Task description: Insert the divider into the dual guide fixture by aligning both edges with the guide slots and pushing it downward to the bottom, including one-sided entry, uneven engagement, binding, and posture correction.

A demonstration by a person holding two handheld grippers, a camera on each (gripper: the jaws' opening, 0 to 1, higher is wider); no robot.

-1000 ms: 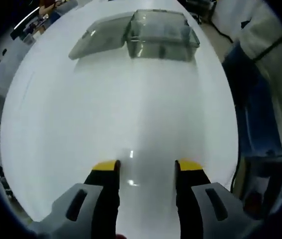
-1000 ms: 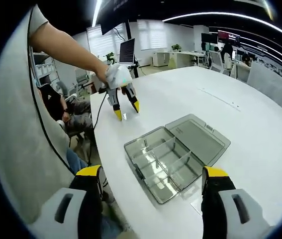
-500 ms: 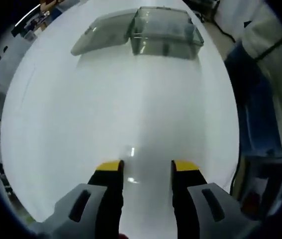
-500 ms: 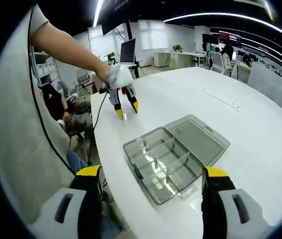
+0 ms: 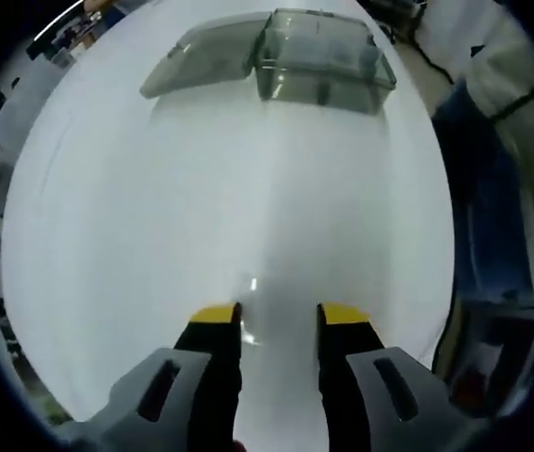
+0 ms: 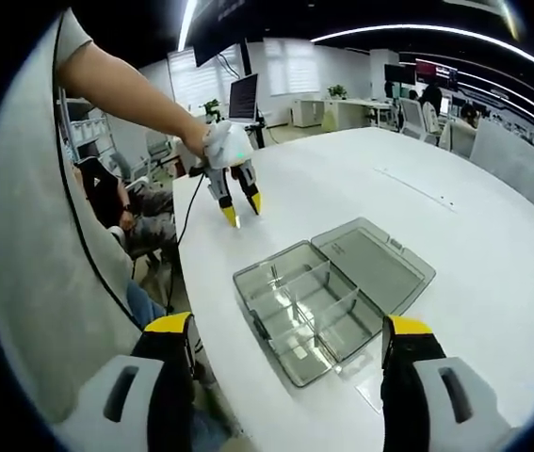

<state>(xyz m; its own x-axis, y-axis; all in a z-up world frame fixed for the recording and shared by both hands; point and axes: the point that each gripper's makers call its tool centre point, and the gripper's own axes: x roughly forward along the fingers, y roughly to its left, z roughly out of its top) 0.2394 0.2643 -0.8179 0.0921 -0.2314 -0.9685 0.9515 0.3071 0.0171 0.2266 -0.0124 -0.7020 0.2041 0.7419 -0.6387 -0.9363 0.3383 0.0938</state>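
L gripper point(image 5: 275, 316): jaws apart, straddling small clear divider point(image 5: 249, 331) on table point(image 5: 135, 207).
R gripper point(image 6: 287, 328): wide open, empty.
Fixture box point(image 6: 308, 304): well ahead of L, nearer R.

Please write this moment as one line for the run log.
left gripper open, low over table | right gripper open, facing clear box | lid open

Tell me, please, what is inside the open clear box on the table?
The clear box holds upright clear dividers splitting it into compartments that look empty. Its lid lies open flat beside it. Glare and transparency make small contents hard to rule out.
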